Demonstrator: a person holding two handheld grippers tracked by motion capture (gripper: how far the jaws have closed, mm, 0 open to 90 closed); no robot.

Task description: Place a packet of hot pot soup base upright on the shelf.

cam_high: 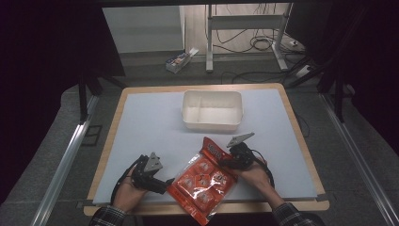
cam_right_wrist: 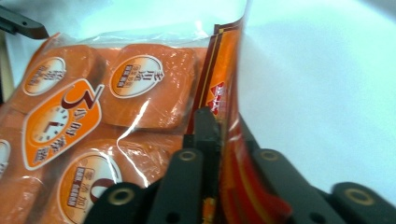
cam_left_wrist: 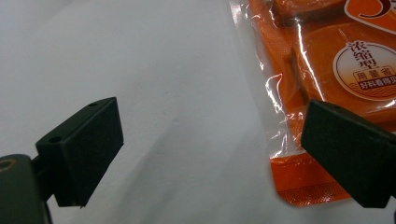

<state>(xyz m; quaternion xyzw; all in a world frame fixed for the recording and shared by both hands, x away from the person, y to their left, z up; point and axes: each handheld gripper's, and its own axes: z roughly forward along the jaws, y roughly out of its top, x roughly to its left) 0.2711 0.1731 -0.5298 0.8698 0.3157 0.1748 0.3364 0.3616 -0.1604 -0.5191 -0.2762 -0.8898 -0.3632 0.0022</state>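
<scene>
At the orange packet's (cam_right_wrist: 140, 102) edge, right gripper (cam_right_wrist: 219, 135) jaws pinch it.

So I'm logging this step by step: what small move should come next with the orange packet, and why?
Probably close the left gripper on the orange packet. The right gripper is already shut on the packet's edge, while the left one's jaws stand open, the packet's corner at one jaw. The white bin waits beyond.

A grey floor (cam_high: 150, 59) with loose cables (cam_high: 254, 44) lies beyond the desk frame (cam_high: 244, 21).
</scene>
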